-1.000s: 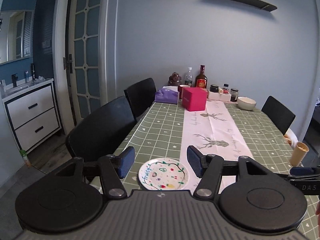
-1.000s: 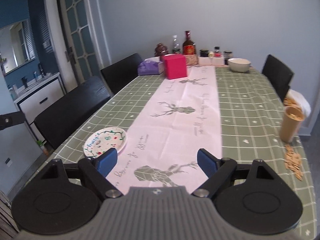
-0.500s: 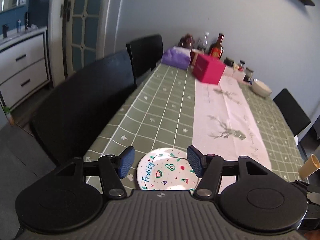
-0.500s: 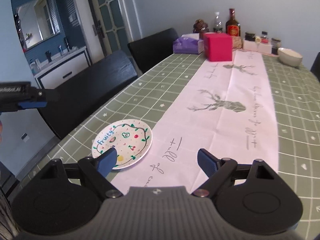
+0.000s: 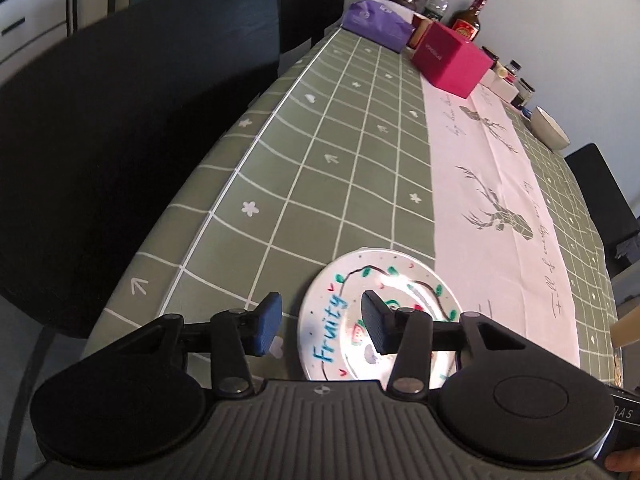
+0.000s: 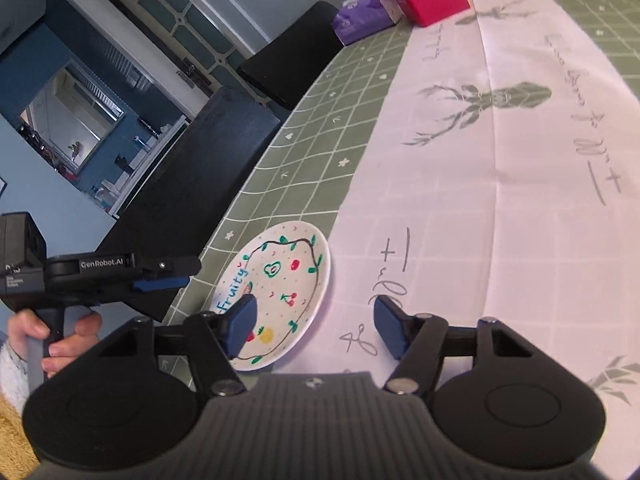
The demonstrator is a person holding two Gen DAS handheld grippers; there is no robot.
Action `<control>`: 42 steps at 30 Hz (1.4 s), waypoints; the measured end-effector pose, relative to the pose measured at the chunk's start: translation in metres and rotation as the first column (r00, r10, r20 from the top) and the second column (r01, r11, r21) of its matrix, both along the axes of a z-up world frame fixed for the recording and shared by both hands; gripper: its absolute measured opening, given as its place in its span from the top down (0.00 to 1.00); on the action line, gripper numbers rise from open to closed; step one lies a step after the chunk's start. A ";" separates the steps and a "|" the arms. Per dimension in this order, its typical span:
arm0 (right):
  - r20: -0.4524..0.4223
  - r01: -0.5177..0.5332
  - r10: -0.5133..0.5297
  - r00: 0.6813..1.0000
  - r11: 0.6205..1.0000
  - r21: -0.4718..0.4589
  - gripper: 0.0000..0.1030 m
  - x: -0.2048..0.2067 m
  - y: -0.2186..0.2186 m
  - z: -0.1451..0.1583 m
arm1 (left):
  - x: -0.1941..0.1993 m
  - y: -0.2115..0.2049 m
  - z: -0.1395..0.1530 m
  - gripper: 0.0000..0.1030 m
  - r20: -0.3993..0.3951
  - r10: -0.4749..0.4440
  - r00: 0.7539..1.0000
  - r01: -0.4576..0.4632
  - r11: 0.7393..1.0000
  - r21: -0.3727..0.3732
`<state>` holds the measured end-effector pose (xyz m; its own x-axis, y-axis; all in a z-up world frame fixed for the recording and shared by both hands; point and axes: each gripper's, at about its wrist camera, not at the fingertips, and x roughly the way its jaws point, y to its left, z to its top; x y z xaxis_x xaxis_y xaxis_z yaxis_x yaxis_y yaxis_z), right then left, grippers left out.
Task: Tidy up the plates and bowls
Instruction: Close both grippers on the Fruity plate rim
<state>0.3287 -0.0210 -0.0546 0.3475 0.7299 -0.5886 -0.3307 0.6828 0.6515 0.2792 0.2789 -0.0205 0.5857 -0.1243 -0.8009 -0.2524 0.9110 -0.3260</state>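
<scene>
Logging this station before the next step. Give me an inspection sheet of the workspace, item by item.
Surface: table under a green checked cloth, with a white deer runner down the middle.
Job's things: painted plate flat near the table's near edge, beside the runner; pale bowl at the far end.
Clutter: pink box, purple tissue pack, bottles and jars at the far end.
Grippers: left gripper jaws open, straddling the plate's left rim; right gripper jaws open, low over the plate's right rim.
Cables: nothing seen.
Surroundings: black chairs on both sides, glass-paned door, mirror.
</scene>
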 end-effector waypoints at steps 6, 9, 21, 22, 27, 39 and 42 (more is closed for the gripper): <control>-0.112 0.002 0.013 0.994 0.991 0.133 0.49 0.016 0.004 -0.023 | 0.010 0.020 -0.015 0.60 -0.017 0.035 0.999 -0.037 0.991 -0.131; -0.142 0.010 0.013 0.990 0.987 0.159 0.52 0.019 0.010 -0.031 | 0.012 0.031 -0.024 0.82 -0.041 0.053 0.998 -0.060 0.980 -0.192; -0.320 0.116 -0.035 0.947 0.964 0.239 0.78 0.040 0.007 -0.053 | 0.013 0.063 -0.045 0.86 -0.079 0.113 0.990 -0.134 0.924 -0.359; -0.343 0.128 -0.039 0.939 0.962 0.241 0.83 0.041 0.005 -0.055 | 0.013 0.064 -0.045 0.86 -0.079 0.115 0.990 -0.136 0.920 -0.368; -0.335 0.115 -0.028 0.942 0.963 0.243 0.88 0.038 0.000 -0.056 | 0.012 0.067 -0.048 0.83 -0.073 0.100 0.992 -0.120 0.908 -0.401; -0.338 0.124 -0.038 0.941 0.963 0.239 0.88 0.037 0.003 -0.057 | 0.017 0.056 -0.049 0.83 -0.082 0.042 0.996 -0.071 0.922 -0.380; -0.338 0.134 -0.050 0.940 0.964 0.229 0.96 0.035 0.003 -0.059 | 0.017 0.047 -0.043 0.85 -0.068 0.019 0.997 -0.040 0.947 -0.319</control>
<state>0.3632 -0.0176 -0.1135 0.2388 0.8398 -0.4875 -0.0145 0.5050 0.8630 0.2965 0.3262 -0.0639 0.5425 -0.3637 -0.7573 -0.3074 0.7530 -0.5818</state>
